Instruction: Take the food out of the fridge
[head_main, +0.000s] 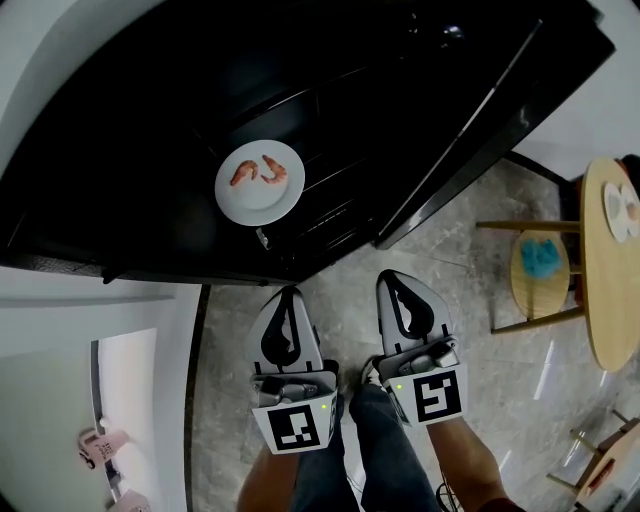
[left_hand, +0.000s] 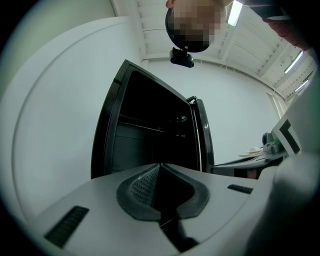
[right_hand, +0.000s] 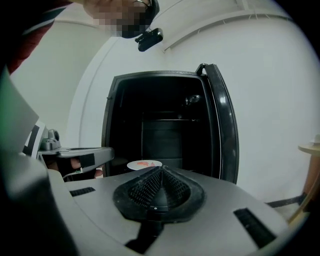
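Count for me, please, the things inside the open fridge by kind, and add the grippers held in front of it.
Plate: 1
Shrimp: 2
Grippers: 2, the left gripper and the right gripper, both shut and empty
Total: 5

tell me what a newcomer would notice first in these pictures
The white plate with two pink shrimp stands out brightest, sitting inside the open black fridge. Next come the left gripper and the right gripper, side by side low in the head view, both shut and empty, pointing toward the fridge. At the right edge stands a round wooden table.
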